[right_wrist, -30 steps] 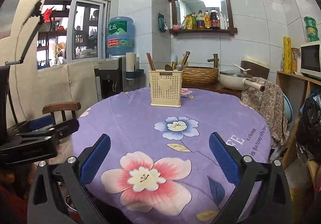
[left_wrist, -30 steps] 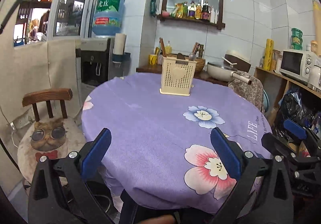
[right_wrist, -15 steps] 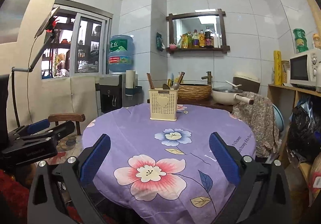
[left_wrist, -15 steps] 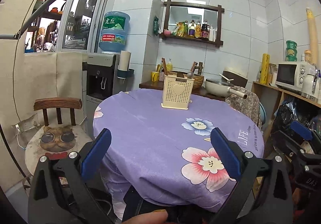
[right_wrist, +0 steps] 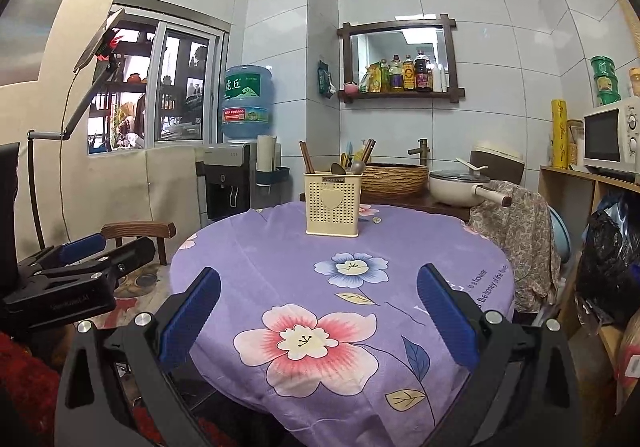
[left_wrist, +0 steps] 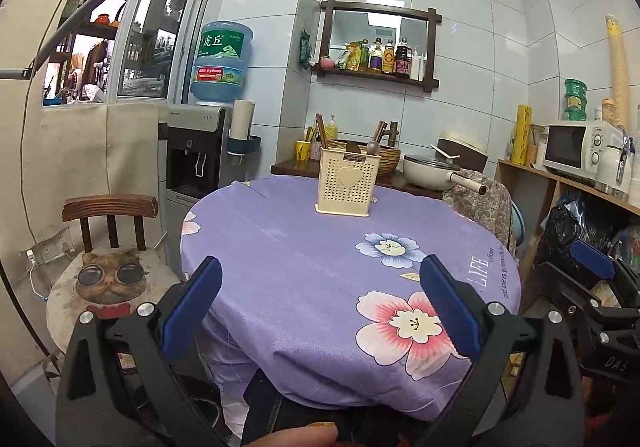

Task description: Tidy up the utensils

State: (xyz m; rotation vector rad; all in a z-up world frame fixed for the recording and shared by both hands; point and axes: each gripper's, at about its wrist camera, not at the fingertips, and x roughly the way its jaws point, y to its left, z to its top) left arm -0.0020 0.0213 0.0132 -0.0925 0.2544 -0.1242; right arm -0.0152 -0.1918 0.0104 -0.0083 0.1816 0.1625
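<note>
Utensils (right_wrist: 338, 163) stand in the cream holder (right_wrist: 333, 204); the purple tablecloth (right_wrist: 280, 271) looks bare, so I judge the task finished. My left gripper (left_wrist: 320, 303) and right gripper (right_wrist: 319, 301) hang spread wide, holding nothing.

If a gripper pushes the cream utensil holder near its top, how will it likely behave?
The cream utensil holder is tall, perforated plastic, so probably light and apt to tip rather than slide. The purple tablecloth under it may grip or bunch. Chopsticks leaning out above the rim would likely rattle or shift.
</note>
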